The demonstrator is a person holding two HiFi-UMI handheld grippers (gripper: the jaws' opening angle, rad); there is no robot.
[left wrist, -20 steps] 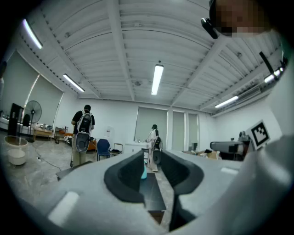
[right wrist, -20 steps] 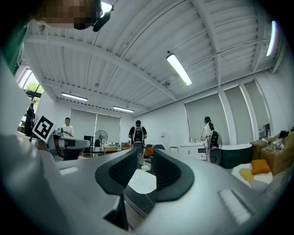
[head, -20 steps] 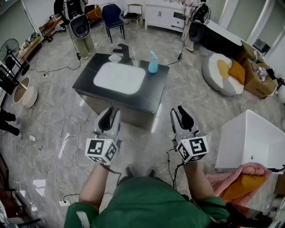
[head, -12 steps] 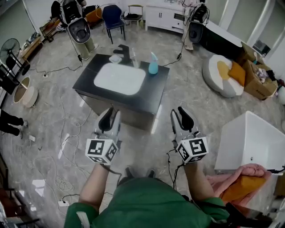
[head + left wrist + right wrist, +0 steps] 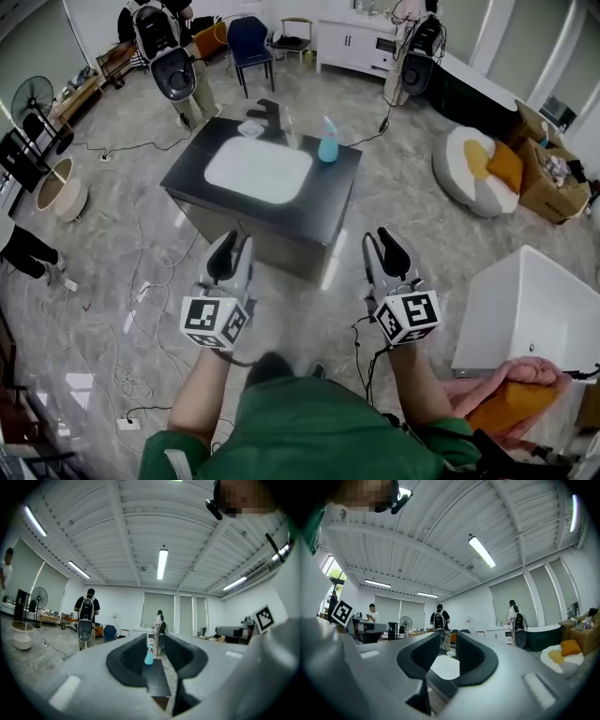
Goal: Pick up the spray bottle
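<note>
A light blue spray bottle (image 5: 327, 143) stands upright on the far right part of a black counter (image 5: 323, 192), beside a white sink basin (image 5: 258, 169) and a black faucet (image 5: 267, 111). Both grippers hang in the air well short of the counter. My left gripper (image 5: 229, 247) is open by a narrow gap with nothing in it. In the left gripper view the spray bottle (image 5: 148, 657) shows far off through the left gripper (image 5: 153, 656). My right gripper (image 5: 385, 246) is open the same way and empty. The right gripper (image 5: 447, 656) frames the white basin (image 5: 443, 669).
A person with a backpack rig (image 5: 178, 66) stands behind the counter near a blue chair (image 5: 251, 42). Cables (image 5: 141, 300) trail over the floor at left. A white box (image 5: 530, 309) and pink cloth (image 5: 511, 384) sit at right, a round cushion (image 5: 478, 169) beyond.
The counter has slid slightly lower and rightward in the head view, as the person moved towards it. Both grippers keep the same pose and gap.
</note>
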